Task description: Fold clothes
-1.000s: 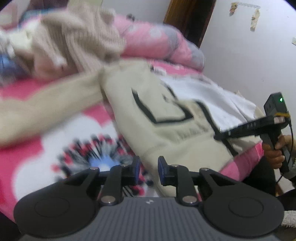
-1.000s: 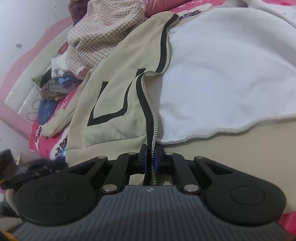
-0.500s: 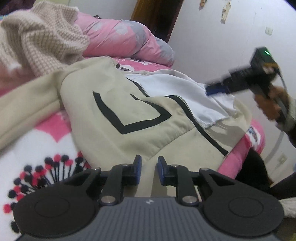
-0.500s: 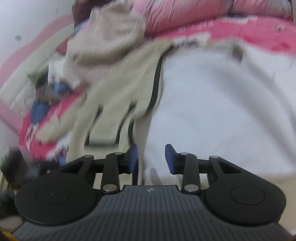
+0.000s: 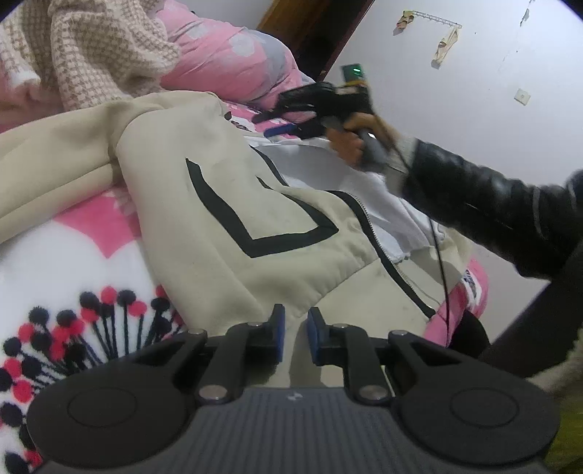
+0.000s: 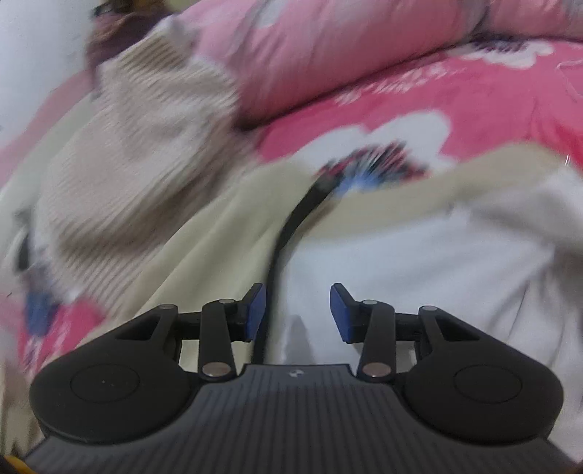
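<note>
Left gripper (image 5: 295,333) low at the near edge of the bed, jaws parted by a narrow gap, nothing between the blue pads (image 5: 280,331), cream hem just ahead. Beyond it, cream zip jacket (image 5: 218,204) spread flat on the pink floral bedspread (image 5: 73,255), black angular stripe across the near front panel, black-edged zipper running down toward the hem, other side flipped open showing white lining (image 5: 328,171). One cream sleeve (image 5: 54,160) stretched out to the left across the bedspread. Farther back, right gripper (image 5: 291,122) seen from the left wrist view, held in a hand (image 5: 351,140) with a black sleeve (image 5: 492,204) behind it, hovering above the upper part of the jacket near the collar; green light on its top. In the right wrist view, right gripper (image 6: 297,311) jaws wide apart, holding nothing, over the white lining (image 6: 419,269) with the black zipper edge (image 6: 291,226) just left of centre; frame blurred. Behind the jacket, beige knitted sweater (image 5: 83,51) heaped at the back left, touching the cream sleeve area. Pink quilt (image 5: 233,62) rolled along the far side of the bed. White wall (image 5: 473,91) and dark door frame (image 5: 313,32) beyond.
</note>
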`<action>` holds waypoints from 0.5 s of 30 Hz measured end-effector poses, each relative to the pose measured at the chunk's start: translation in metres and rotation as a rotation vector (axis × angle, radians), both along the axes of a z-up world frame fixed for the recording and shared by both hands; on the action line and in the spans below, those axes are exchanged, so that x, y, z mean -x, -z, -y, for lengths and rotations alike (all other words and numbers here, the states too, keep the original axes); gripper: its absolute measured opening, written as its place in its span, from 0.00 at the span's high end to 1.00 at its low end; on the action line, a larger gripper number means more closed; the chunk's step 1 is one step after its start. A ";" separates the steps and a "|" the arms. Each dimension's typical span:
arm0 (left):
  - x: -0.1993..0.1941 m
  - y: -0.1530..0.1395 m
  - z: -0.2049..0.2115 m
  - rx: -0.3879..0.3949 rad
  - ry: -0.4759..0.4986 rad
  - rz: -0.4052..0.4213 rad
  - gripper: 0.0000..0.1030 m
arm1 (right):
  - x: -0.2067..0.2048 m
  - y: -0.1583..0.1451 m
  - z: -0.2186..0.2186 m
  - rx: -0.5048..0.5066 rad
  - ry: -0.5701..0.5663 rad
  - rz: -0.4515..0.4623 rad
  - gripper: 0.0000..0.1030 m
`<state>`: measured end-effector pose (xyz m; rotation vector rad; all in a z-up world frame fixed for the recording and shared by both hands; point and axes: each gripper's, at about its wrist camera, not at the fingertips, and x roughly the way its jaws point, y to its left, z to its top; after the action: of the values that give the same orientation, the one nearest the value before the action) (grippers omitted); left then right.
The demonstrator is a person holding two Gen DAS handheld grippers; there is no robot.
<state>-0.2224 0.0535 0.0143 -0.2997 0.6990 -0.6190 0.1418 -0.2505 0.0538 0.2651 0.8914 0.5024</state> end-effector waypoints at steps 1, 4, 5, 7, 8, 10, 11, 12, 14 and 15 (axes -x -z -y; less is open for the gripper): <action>-0.001 0.001 -0.001 0.008 0.003 -0.001 0.85 | -0.011 0.000 0.000 0.019 0.009 0.005 0.63; -0.002 0.004 -0.005 0.032 0.012 -0.001 0.86 | -0.027 -0.001 -0.019 0.162 -0.069 0.069 0.63; -0.003 0.005 -0.006 0.040 0.015 -0.001 0.86 | -0.030 -0.001 -0.026 0.218 -0.104 0.096 0.63; -0.004 0.007 -0.008 0.055 0.021 0.001 0.86 | -0.037 -0.002 -0.042 0.329 -0.175 0.148 0.63; -0.004 0.008 -0.008 0.061 0.023 0.002 0.86 | -0.040 -0.001 -0.050 0.382 -0.223 0.174 0.59; -0.005 0.009 -0.009 0.067 0.026 0.002 0.87 | -0.045 0.007 -0.067 0.477 -0.366 0.227 0.40; -0.005 0.009 -0.009 0.071 0.027 0.002 0.87 | -0.048 0.010 -0.075 0.524 -0.437 0.253 0.31; -0.006 0.009 -0.010 0.074 0.028 0.002 0.87 | -0.050 0.013 -0.082 0.559 -0.504 0.264 0.29; -0.007 0.010 -0.010 0.081 0.028 0.003 0.87 | -0.055 0.014 -0.093 0.576 -0.616 0.224 0.25; -0.007 0.011 -0.010 0.085 0.028 0.003 0.87 | -0.056 0.016 -0.097 0.584 -0.653 0.212 0.24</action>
<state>-0.2154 0.0640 0.0031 -0.3681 0.6758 -0.6769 0.1982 -0.1534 0.0381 -0.6230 0.8677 0.8235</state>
